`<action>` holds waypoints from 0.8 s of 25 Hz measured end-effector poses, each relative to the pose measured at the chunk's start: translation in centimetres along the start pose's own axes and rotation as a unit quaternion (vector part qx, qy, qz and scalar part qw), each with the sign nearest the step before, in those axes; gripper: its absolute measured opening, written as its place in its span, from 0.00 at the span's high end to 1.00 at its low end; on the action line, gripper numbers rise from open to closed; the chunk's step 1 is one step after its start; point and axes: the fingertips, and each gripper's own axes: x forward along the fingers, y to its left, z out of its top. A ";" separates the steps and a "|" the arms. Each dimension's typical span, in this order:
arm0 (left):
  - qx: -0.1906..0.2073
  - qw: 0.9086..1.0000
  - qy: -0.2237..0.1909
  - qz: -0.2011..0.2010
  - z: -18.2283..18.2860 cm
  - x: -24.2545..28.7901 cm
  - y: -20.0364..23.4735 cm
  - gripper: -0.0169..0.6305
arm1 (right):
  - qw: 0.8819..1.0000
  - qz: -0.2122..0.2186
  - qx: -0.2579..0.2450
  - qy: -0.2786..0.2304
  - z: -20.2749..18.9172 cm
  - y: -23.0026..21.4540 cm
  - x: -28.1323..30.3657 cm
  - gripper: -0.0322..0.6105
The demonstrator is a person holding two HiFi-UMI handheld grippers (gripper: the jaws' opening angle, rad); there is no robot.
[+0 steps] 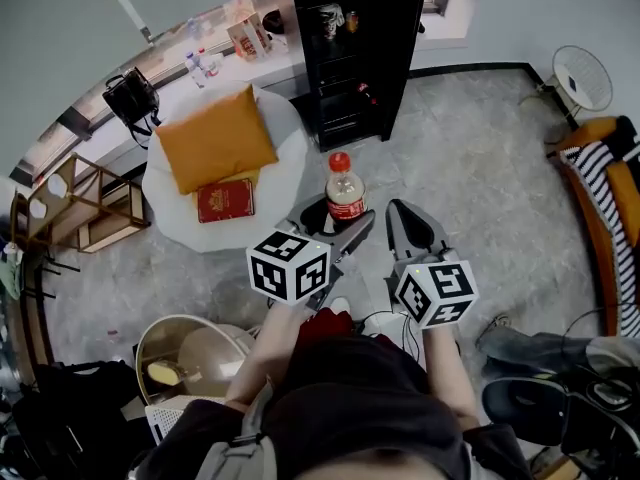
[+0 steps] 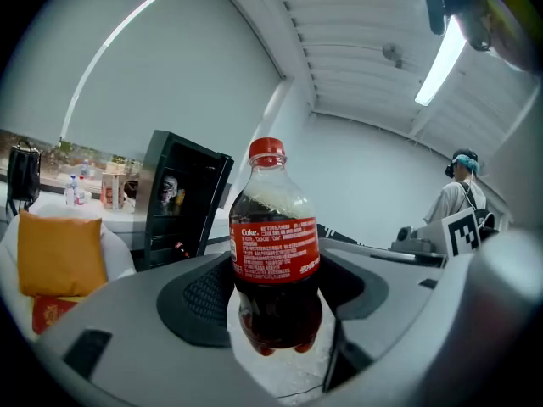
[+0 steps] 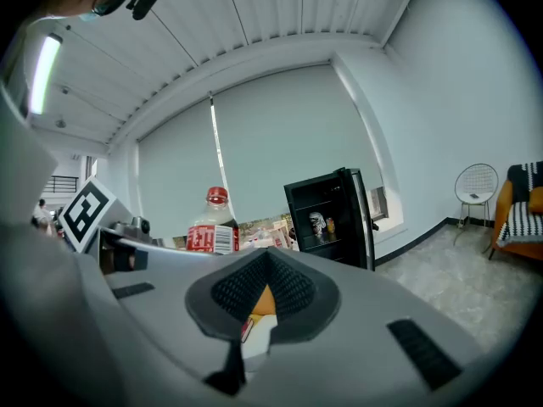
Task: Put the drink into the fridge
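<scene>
My left jaws (image 1: pixel 338 224) are spread wide and clamped on the bottle (image 1: pixel 346 192). The pads press on its lower body from both sides, just under the label. In the left gripper view the floor shows beneath its base, so it hangs in my grip and stands on nothing. My right jaws (image 1: pixel 403 220) are drawn together with nothing between them, just beside the bottle to its right in the head view.

What matters for the next move is that the fridge (image 1: pixel 355 48) lies straight ahead of the bottle. It sits up the frame in the head view, at the top centre, with open floor between. In the left gripper view it stands behind the bottle, to its left. The bottle's long axis is upright, cap on top, and my jaws cross it level. I judge it can go forward as it stands and be set on its base on a shelf. The left hand has it and should carry it; the right is free for the door. I can see shelves with small things on them inside the dark cabinet. The door looks open, though I can't rule out a glass front.

The bottle is clear plastic with a red cap and a red label with white print. It holds dark cola up to the shoulder, with pale foam at the top of the liquid. It is smooth and round, so I expect it could twist in the pads if I tilt it.

Left of the fridge in the head view is a round white surface (image 1: pixel 285 183) carrying an orange cushion (image 1: pixel 215 138) and a red book (image 1: pixel 225 200).
</scene>
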 end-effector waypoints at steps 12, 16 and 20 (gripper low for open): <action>0.013 1.000 -0.006 -0.006 1.3 -0.9 3.2 0.49 | 1.000 -0.010 0.017 -0.002 0.0 0.3 3.3 0.92; 0.004 1.000 -0.016 -0.004 2.3 -1.5 4.0 0.49 | 1.000 -0.019 0.016 0.001 1.0 -0.2 3.7 0.92; 0.004 1.000 -0.022 0.004 2.9 -1.6 5.2 0.49 | 1.000 -0.018 0.010 0.003 1.3 -0.1 4.4 0.92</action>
